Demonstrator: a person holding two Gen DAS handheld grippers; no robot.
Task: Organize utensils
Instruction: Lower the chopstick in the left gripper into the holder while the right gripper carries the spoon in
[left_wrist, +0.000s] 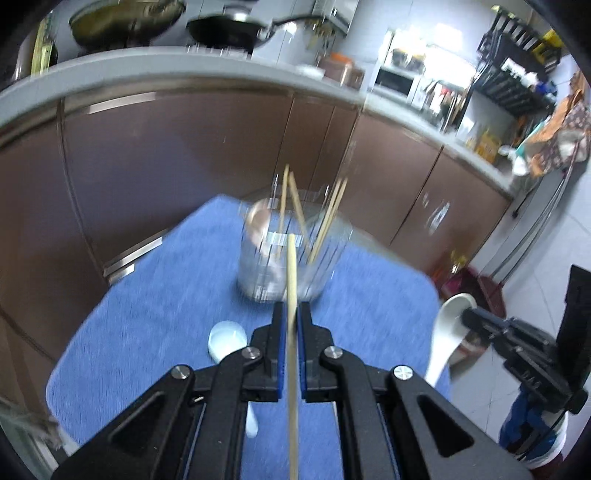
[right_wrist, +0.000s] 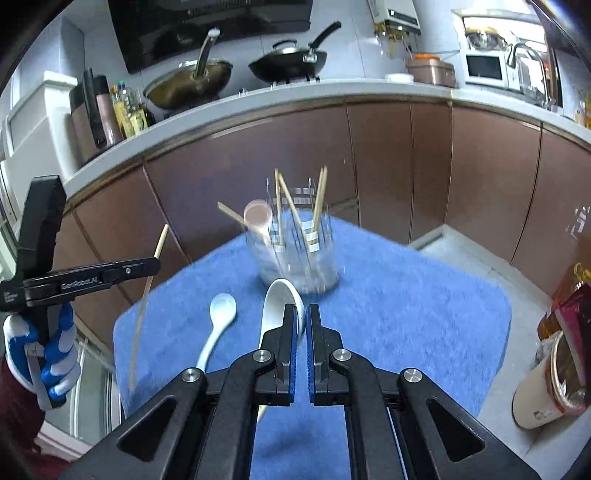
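Left wrist view looks straight down my left tool (left_wrist: 292, 314), whose blue-padded jaws are pinched onto a long pale wooden chopstick (left_wrist: 292, 280). The stick runs between the pads from 6 o'clock up towards 12, and its tip overlaps the clear plastic holder jar (left_wrist: 293, 251) standing on the blue towel-covered desk (left_wrist: 147, 295). Several more wooden chopsticks (left_wrist: 295, 206) already lean inside that jar.

I judge the step in hand to be the carry: both tools hold a utensil clear of the desk, and neither has yet reached the jar mouth. Next, I would bring the chopstick tip over the rim, tilt it nearer upright and only then let go, since the jar is light and crowded and a sideways nudge could tip it.

My right tool (right_wrist: 302, 314) is pressed together on the large white ceramic soup spoon (right_wrist: 279, 302), gripping it at the bowl's edge, with the handle hidden beneath the tool. It sits just short of the jar at 12 o'clock.

Only the right wrist view shows the chopstick's full length (right_wrist: 147, 288), hanging at 9 o'clock from the left tool (right_wrist: 147, 266) in a blue-and-white gloved hand (right_wrist: 55, 354), and how far from the jar it really is. That view also shows clearly the small white ceramic spoon (right_wrist: 221, 314) lying on the towel at 10 o'clock. The left view instead shows the large spoon from the side at 3 o'clock, handle hanging down.
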